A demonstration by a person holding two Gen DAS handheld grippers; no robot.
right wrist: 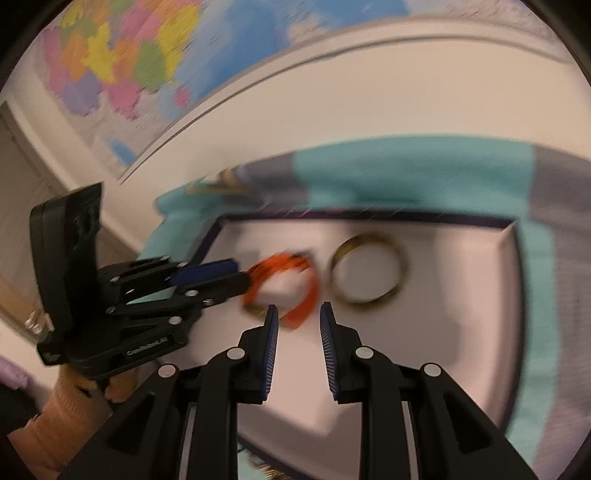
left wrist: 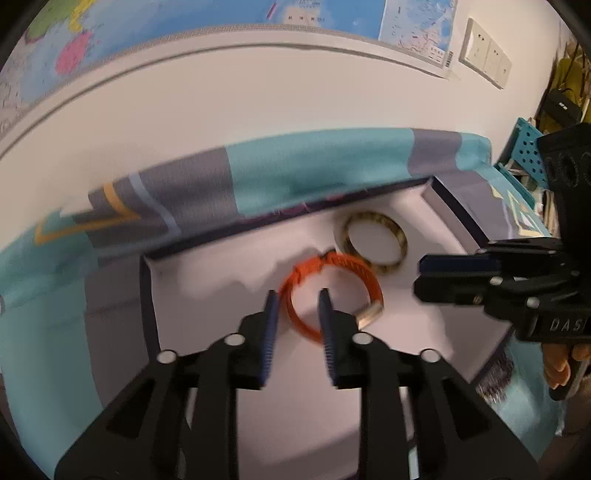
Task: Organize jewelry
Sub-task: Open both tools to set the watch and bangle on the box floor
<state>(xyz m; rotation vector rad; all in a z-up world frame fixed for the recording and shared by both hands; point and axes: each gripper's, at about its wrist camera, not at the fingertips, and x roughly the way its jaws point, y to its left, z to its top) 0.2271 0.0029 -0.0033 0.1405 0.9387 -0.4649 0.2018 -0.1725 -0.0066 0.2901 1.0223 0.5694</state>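
A shallow tray [left wrist: 436,206] sat on a patterned cloth [left wrist: 314,162], its far edge near a wall. Inside it lay two bracelets, touching: a braided bracelet [left wrist: 364,275] nearer the middle, a bangle [left wrist: 371,242] behind it toward the far right corner. A wall map [left wrist: 221,14] hung above.

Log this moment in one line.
left gripper: open at orange bracelet | right gripper: open, empty | gold bangle: beside it in white tray

Left gripper [left wrist: 298,295] low over white-lined shallow box [left wrist: 207,280], jaws parted, straddling orange woven bracelet [left wrist: 332,291] with metal clasp. Mottled gold-brown bangle [left wrist: 371,242] just beyond, touching it. Right gripper [left wrist: 421,275] at right, narrow gap, empty.
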